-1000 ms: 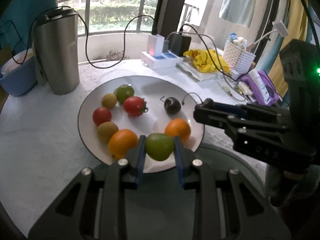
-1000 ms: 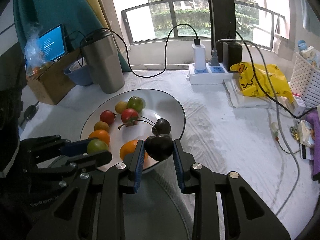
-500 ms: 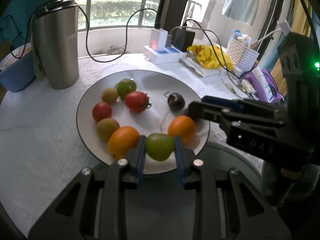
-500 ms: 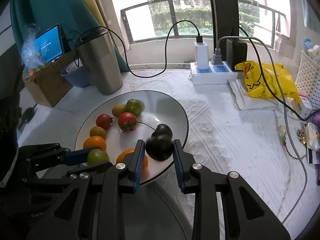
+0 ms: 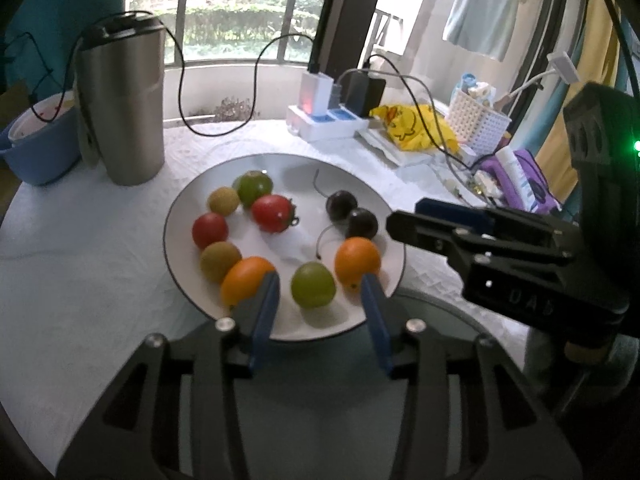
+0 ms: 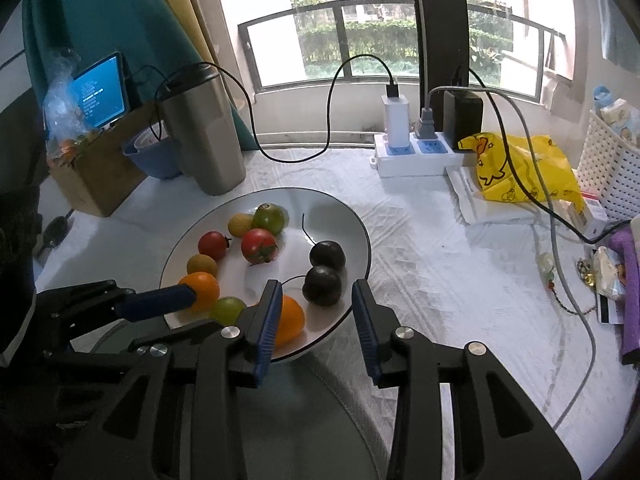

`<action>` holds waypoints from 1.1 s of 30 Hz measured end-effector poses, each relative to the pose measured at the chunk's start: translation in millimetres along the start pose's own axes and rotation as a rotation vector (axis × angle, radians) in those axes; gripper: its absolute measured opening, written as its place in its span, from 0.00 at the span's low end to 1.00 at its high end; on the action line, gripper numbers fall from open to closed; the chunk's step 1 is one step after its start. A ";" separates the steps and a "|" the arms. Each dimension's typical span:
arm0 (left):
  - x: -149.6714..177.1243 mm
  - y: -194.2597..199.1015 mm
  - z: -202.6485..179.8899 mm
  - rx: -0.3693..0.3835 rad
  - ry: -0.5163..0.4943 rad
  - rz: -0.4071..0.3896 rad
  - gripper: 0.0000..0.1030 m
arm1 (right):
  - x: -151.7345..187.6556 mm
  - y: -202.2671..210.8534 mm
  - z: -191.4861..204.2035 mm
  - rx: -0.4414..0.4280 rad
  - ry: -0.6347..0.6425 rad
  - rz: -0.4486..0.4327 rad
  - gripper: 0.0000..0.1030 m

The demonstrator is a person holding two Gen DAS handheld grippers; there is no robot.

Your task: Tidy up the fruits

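A plate (image 5: 180,216) lies mid-table holding small fruits around its rim. A steel tumbler (image 5: 120,104) stands at its ten o'clock, a bowl (image 5: 36,148) left of that. A power strip (image 5: 324,124) sits at one o'clock, a basket (image 5: 478,126) beyond at two.

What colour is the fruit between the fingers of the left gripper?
Green fruit; the left wrist view shows it best.

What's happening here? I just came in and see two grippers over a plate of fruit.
A person is arranging small fruits on a white plate with two handheld grippers. The left gripper has just been opening and has let go of a green fruit, which sits on the plate between its pads. The right gripper has likewise just been opening around a dark cherry, now resting beside a second cherry.
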State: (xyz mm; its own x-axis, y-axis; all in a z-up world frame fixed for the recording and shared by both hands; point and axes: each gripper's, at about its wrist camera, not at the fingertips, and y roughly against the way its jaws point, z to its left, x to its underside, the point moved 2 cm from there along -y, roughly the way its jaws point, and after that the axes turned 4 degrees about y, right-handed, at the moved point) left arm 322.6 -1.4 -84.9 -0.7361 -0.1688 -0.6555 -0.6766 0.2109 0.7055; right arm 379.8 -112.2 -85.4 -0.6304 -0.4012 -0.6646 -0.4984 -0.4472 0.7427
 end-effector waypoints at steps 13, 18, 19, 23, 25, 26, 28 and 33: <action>8.5 45.0 -3.7 -0.010 -0.006 -0.077 0.43 | 7.6 35.5 23.0 0.021 0.021 -0.032 0.37; 18.4 64.3 -1.4 -0.017 -0.002 -0.104 0.43 | 15.3 51.8 34.8 0.033 0.031 -0.042 0.37; 20.3 67.4 -0.8 -0.017 -0.001 -0.107 0.43 | 16.5 54.4 36.7 0.035 0.032 -0.043 0.37; 30.0 83.9 0.9 -0.022 0.003 -0.127 0.43 | 24.3 68.2 47.2 0.045 0.043 -0.051 0.37; 33.6 89.1 1.2 -0.024 0.005 -0.135 0.43 | 28.3 74.4 51.2 0.049 0.047 -0.055 0.37; 35.5 92.9 1.4 -0.024 0.005 -0.140 0.43 | 31.1 78.6 54.2 0.053 0.049 -0.057 0.37; 39.3 101.0 1.1 -0.025 0.005 -0.149 0.44 | 35.5 85.1 58.4 0.056 0.051 -0.063 0.37; 50.8 120.5 0.2 -0.027 -0.001 -0.174 0.44 | 44.8 101.1 69.9 0.062 0.056 -0.080 0.37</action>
State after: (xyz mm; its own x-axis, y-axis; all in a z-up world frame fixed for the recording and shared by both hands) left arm 203.7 15.6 -33.3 -0.6079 -0.1994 -0.7686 -0.7940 0.1531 0.5883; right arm 259.5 -119.5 -34.4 -0.5540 -0.4113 -0.7239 -0.5824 -0.4299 0.6899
